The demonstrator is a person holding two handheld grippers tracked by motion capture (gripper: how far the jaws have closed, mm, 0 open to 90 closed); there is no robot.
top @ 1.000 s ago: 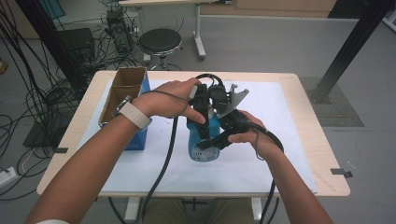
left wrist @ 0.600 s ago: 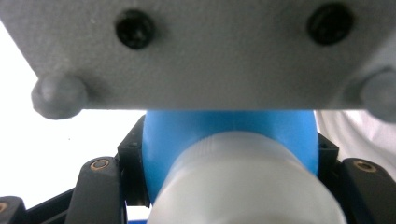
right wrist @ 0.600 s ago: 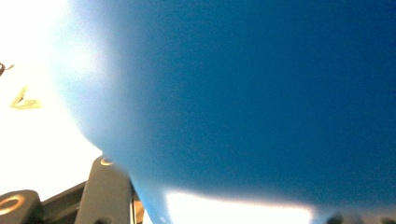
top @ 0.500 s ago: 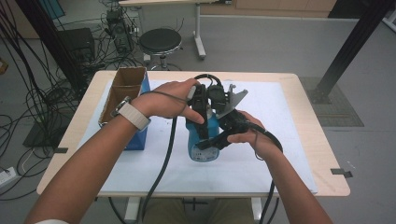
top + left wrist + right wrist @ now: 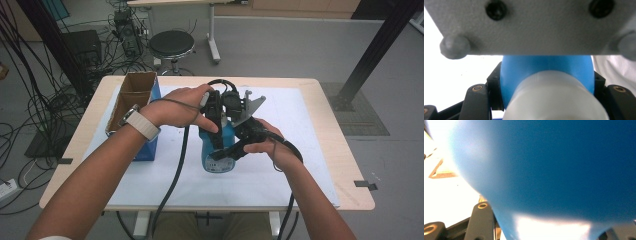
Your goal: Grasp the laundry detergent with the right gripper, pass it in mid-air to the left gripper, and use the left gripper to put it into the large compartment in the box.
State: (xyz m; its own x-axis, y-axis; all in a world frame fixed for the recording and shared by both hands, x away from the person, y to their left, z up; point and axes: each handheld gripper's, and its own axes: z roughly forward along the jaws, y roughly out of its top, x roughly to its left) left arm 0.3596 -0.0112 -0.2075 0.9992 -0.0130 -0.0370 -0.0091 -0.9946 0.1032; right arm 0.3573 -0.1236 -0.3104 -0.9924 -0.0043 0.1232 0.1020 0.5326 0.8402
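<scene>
Centre of the high view: a blue bottle [image 5: 219,152] with a white cap stands on the white sheet covering the table [image 5: 325,125], gripped by both tools. The left tool [image 5: 216,117] is clamped on the bottle's upper part — its own view shows the blue shoulder [image 5: 544,70] and white cap [image 5: 554,100] between the black jaws. The right tool [image 5: 240,142] is closed on the bottle's body, whose blue wall [image 5: 554,170] looms close in its view. An open cardboard box [image 5: 131,95] sits at left, against a blue box [image 5: 148,148].
</scene>
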